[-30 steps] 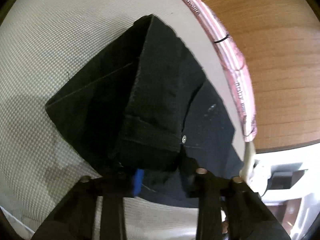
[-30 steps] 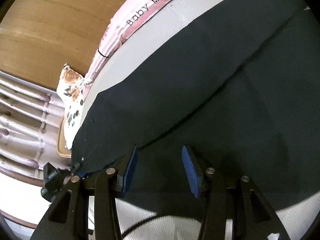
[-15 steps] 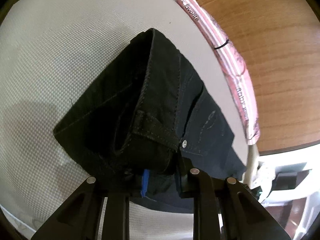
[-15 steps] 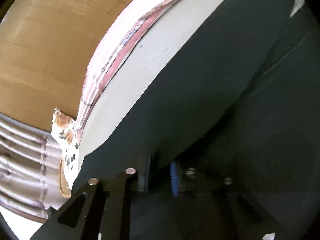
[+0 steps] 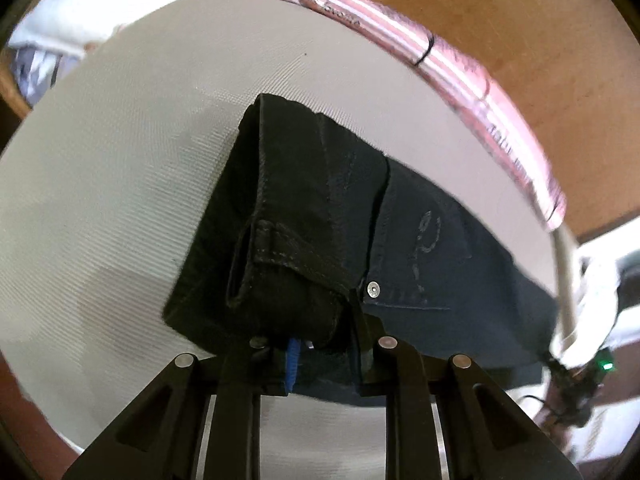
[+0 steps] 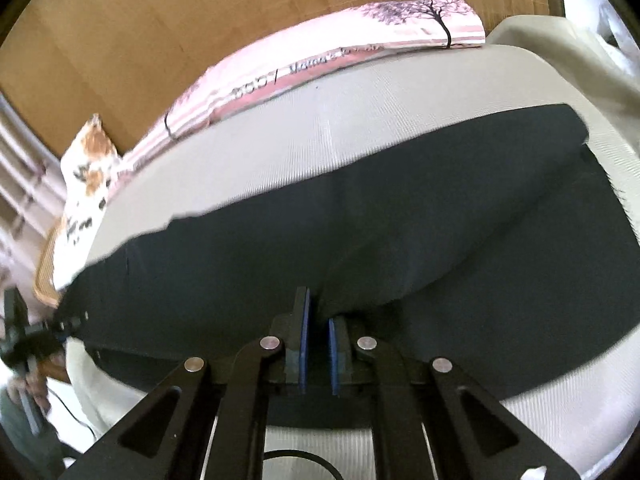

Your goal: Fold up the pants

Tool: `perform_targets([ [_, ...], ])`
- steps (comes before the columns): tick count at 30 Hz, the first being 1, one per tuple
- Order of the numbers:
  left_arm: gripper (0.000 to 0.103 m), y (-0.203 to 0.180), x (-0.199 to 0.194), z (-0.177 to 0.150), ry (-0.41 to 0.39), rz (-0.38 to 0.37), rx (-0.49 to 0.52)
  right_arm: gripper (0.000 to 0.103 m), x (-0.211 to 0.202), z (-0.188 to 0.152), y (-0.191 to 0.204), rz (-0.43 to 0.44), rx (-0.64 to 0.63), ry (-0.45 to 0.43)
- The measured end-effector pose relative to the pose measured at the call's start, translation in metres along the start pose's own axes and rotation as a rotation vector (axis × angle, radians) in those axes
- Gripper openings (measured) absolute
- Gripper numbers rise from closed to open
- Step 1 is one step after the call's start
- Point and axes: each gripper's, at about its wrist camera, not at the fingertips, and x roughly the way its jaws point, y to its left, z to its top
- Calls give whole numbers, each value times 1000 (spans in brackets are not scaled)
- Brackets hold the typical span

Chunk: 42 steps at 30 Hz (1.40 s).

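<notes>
Black pants (image 5: pixel 320 216) lie on a beige mattress (image 5: pixel 120 184). My left gripper (image 5: pixel 320 344) is shut on the waistband end, lifted and bunched, with a belt loop and a metal rivet (image 5: pixel 374 289) showing. In the right wrist view the pants (image 6: pixel 400 216) stretch wide across the mattress (image 6: pixel 360 112). My right gripper (image 6: pixel 318 320) is shut on a raised fold of the dark fabric, with the blue pads (image 6: pixel 304 336) close together. The other gripper (image 6: pixel 24 336) shows at the far left, holding the pants' end.
A pink striped printed blanket (image 5: pixel 460 60) lines the mattress's far edge against a wooden wall (image 5: pixel 520 8). A floral pillow (image 6: pixel 88 168) sits at the mattress corner. A black cable (image 6: pixel 296 464) lies on the mattress near my right gripper.
My right gripper has closed on the pants fabric and lifted it. My left gripper has kept its hold and raised the waistband end, so more mattress shows.
</notes>
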Motion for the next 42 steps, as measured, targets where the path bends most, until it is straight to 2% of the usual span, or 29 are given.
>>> perform_targets([
  [6,21,-4,17,-9,32,135,103,6,17,-37,-10,-28,24,112],
  [12,23,-23,29,-22,-3,278,232,7,25,-40,-19,-2,75,135],
  [15,23,-24,27,-23,-11,288,217,16,25,-42,-33,87,169,131],
  [17,25,-25,24,-21,-9,277,200,28,24,-43,-46,172,255,118],
  [19,28,-22,14,-23,-4,267,185,32,22,-44,-60,237,336,95],
  [23,34,-26,-7,-35,-13,296,219,32,21,-42,-89,299,464,44],
  [27,34,-42,-35,-54,-95,374,296,32,24,-38,-117,367,567,16],
  [28,34,-48,-38,-55,-113,374,317,32,24,-37,-122,371,583,7],
  [30,35,-72,-46,-61,-159,336,385,32,21,-33,-130,365,594,-18],
  [33,35,-117,-43,-68,-167,217,519,32,17,-24,-145,338,618,-50],
  [37,35,-190,-15,-91,-125,74,755,32,13,-10,-172,317,637,-74],
  [42,35,-261,29,-120,-52,-57,960,34,11,8,-186,282,626,-80],
])
